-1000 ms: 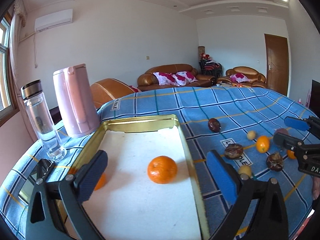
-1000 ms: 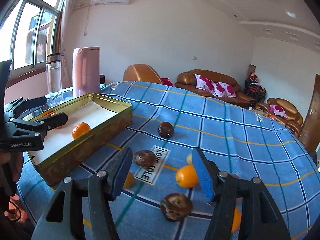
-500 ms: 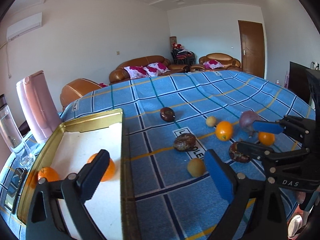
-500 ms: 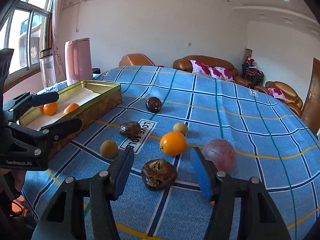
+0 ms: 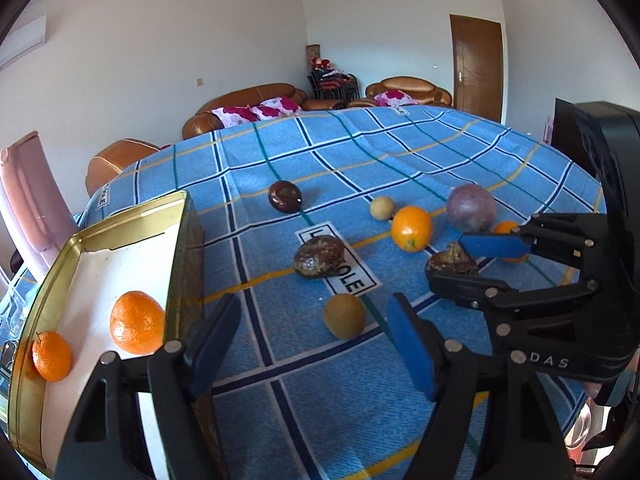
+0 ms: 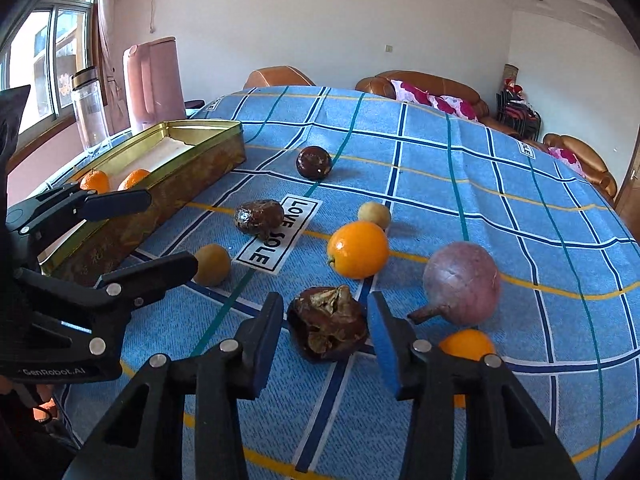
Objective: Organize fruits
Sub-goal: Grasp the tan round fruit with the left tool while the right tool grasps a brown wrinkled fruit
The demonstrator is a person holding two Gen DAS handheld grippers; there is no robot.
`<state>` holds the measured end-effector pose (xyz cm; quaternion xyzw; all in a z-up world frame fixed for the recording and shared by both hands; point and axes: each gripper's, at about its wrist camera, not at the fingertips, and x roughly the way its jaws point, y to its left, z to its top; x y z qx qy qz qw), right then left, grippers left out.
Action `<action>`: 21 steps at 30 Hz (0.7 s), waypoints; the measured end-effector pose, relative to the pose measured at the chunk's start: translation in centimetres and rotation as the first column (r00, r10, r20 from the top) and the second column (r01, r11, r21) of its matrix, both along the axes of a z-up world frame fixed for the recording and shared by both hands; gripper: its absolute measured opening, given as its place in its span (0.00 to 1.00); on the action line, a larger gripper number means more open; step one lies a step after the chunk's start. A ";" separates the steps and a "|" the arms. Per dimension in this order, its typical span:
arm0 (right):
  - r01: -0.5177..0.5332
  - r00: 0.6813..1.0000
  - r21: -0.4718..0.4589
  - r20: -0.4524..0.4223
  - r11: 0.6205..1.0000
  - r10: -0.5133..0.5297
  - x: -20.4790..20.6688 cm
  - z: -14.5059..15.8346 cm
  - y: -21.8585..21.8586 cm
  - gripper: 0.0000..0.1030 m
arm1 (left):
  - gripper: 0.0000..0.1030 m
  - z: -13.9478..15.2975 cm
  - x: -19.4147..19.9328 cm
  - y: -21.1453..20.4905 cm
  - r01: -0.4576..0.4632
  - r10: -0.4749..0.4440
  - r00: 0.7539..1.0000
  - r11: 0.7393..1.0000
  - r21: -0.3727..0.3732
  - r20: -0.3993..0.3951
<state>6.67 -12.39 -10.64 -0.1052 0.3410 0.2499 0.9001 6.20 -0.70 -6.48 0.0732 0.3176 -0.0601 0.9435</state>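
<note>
A gold tin tray (image 5: 176, 248) at the left holds two oranges (image 5: 136, 322). Loose fruit lies on the blue checked cloth: an orange (image 6: 357, 249), a purple round fruit (image 6: 462, 288), several dark wrinkled fruits and small tan ones. My right gripper (image 6: 326, 330) is open, its pads on either side of a dark wrinkled fruit (image 6: 328, 328), apart from it. My left gripper (image 5: 314, 340) is open and empty, just before a small tan fruit (image 5: 344, 316), beside the tray's right wall. A second small orange (image 6: 466, 346) sits behind the right finger.
A pink kettle (image 6: 154, 80) and a glass bottle (image 6: 90, 106) stand beyond the tray near the window. The tray wall (image 6: 160, 208) rises left of the loose fruit. Each gripper shows in the other's view (image 5: 520, 276).
My left gripper has swung right, from over the tray to the cloth by the tan fruit. My right gripper has moved forward and down around the dark wrinkled fruit.
</note>
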 end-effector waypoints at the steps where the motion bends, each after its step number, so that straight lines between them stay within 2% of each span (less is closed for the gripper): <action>1: 0.007 1.000 0.006 -0.009 1.000 -0.007 0.1 0.0 -0.1 0.44 | 0.75 -0.1 0.1 -0.2 0.009 -0.008 1.000 1.000 0.005 -0.008; 3: 0.008 1.000 0.024 -0.024 1.000 -0.007 0.4 -0.1 -0.3 0.45 | 0.72 -0.2 0.4 -0.5 0.015 -0.015 1.000 1.000 0.008 -0.017; 6: 0.006 1.000 0.002 -0.014 1.000 -0.006 0.2 -0.1 0.1 0.45 | 0.59 -0.6 1.1 -0.6 0.038 -0.038 0.998 0.999 0.003 -0.058; 10: 0.003 1.000 -0.031 -0.002 1.000 -0.003 0.2 -0.2 0.6 0.45 | 0.57 -1.0 1.7 -0.7 0.057 -0.058 0.993 0.998 -0.011 -0.100; 15: -0.035 0.999 0.016 0.014 0.999 0.035 -0.2 0.1 0.2 0.43 | 0.56 -1.3 2.5 0.1 0.042 -0.050 0.989 0.997 -0.065 -0.142; 21: -0.018 1.000 0.008 -0.009 1.000 0.018 0.2 -0.1 0.4 0.44 | 0.45 -1.8 3.3 -0.1 0.043 -0.054 0.980 0.997 -0.062 -0.191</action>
